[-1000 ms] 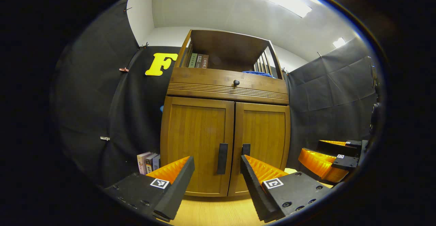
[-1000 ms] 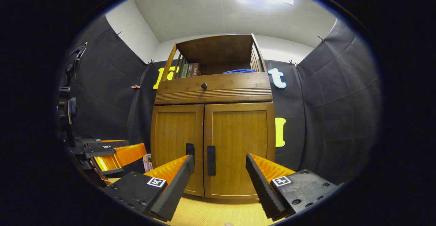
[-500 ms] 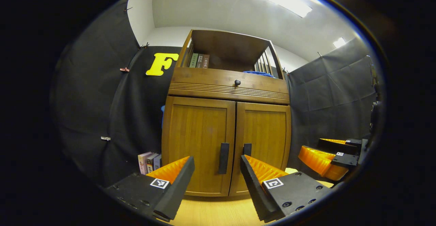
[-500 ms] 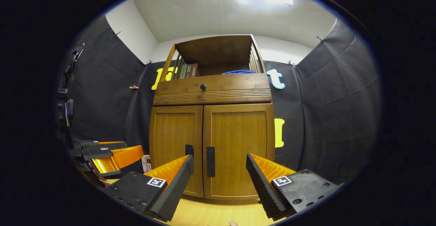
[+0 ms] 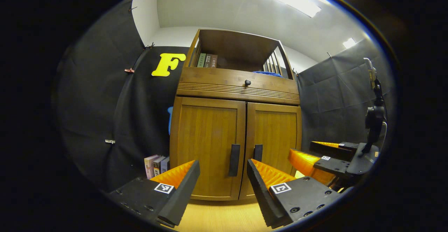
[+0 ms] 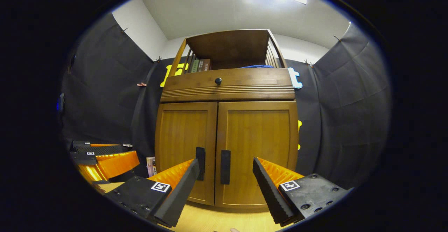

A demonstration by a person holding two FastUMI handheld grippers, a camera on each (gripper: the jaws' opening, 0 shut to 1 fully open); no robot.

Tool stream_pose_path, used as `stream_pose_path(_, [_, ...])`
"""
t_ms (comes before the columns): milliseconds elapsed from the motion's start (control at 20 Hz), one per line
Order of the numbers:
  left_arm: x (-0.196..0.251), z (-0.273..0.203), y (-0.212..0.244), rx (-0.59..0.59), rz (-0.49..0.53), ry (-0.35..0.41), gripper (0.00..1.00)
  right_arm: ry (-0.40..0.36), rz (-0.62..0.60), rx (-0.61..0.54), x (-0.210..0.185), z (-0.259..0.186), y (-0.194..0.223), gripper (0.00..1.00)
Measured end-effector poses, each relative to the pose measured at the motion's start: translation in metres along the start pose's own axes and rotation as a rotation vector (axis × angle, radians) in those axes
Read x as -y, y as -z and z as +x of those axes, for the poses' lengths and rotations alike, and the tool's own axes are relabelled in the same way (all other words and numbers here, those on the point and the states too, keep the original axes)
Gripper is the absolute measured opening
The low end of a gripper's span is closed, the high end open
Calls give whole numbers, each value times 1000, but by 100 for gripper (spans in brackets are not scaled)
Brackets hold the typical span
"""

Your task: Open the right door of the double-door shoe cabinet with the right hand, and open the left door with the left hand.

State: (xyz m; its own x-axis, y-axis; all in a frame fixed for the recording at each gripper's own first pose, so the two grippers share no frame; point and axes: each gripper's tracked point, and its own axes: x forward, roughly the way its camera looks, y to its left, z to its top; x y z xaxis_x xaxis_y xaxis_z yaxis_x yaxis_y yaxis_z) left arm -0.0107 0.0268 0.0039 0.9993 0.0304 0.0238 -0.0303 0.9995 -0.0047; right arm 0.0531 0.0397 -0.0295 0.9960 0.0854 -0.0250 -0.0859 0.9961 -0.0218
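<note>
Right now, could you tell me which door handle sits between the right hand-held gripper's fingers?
The right door's handle: it shows in the gap between the fingers, while the left door's handle is beside the left fingertip.

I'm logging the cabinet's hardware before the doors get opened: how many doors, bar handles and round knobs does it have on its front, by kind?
Doors: 2, left door and right door, both closed
Bar handles: 2, left handle and right handle
Round knobs: 1, drawer knob
Total: 5
</note>
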Motion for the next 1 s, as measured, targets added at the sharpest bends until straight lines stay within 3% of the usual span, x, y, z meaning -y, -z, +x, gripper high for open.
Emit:
stream_pose_path(200, [-3,-2,7,-14,14,24,85,0,-25,10,-8,34,15,97])
stream_pose_path(450, [-21,-7,12,-28,26,8,81,42,-23,-8,1,87,42,97])
stream_pose_path(550, [-29,-9,11,-26,29,-4,84,24,-4,-26,-1,107,55,99])
stream_pose_path(1000, [-64,-9,21,-41,-4,-48,84,98,-41,-81,8,161,99,91])
